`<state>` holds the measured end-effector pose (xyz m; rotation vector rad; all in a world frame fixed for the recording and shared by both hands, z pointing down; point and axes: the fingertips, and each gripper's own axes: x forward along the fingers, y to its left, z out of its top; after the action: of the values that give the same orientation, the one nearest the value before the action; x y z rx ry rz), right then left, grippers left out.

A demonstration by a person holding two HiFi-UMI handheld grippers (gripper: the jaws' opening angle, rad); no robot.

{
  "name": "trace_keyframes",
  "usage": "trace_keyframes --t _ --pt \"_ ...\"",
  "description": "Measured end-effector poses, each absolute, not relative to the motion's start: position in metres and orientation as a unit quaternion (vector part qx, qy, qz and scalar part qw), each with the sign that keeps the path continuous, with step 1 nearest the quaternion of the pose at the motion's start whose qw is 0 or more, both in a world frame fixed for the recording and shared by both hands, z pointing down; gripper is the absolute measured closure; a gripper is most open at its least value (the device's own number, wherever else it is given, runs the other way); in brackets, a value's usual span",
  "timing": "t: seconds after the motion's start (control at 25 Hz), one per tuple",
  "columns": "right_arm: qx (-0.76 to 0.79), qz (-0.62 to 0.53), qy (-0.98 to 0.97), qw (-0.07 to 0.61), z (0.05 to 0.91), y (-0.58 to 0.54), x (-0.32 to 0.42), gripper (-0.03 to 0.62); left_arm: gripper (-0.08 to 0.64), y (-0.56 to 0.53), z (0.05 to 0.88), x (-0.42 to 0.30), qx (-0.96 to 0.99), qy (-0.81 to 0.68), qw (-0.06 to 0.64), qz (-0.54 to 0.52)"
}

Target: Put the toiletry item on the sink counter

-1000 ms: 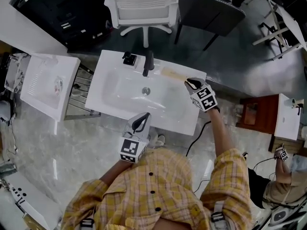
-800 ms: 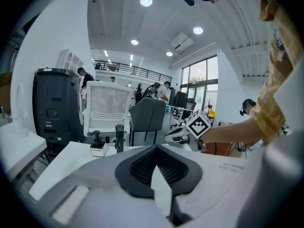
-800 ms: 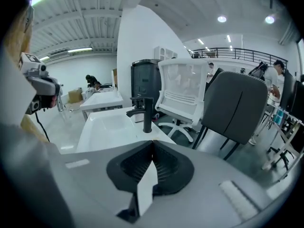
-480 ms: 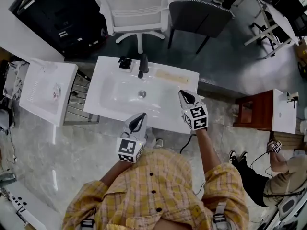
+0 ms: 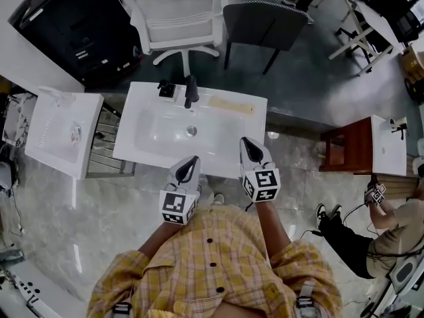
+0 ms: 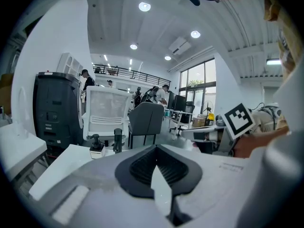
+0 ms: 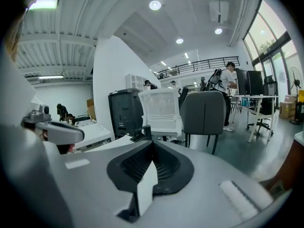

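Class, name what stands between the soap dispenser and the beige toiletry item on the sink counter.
The dark faucet stands between them; the head view shows it best.

1. Soap dispenser (image 5: 164, 89) stands left of faucet (image 5: 191, 90), both at back edge of sink counter (image 5: 255, 121).
2. Toiletry item (image 5: 230, 105) lies on counter, right of faucet.
3. Mesh office chair (image 5: 177, 18) sits behind counter, padded chair (image 5: 265, 25) to its right.
4. Second sink unit (image 5: 63, 131) stands left of counter.

The white right gripper (image 5: 246, 142) with its black-and-white marker cube has drawn back from the pale beige flat toiletry item (image 5: 230, 105) at the back right of the white sink counter (image 5: 136, 144) to the counter's near edge. Its jaws, apart a second ago, have just closed together with nothing between them.
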<state>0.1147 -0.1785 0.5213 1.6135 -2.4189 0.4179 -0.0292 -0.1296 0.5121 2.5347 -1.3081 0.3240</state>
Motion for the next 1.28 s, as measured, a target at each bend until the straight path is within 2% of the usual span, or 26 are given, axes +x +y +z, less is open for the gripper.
trace_keyframes --t 1.28 --pt "0.574 0.145 -0.803 0.069 0.500 -0.139 0.115 0.591 0.558 -0.125 0.504 -0.032 0.873 -0.460 0.125 0.102"
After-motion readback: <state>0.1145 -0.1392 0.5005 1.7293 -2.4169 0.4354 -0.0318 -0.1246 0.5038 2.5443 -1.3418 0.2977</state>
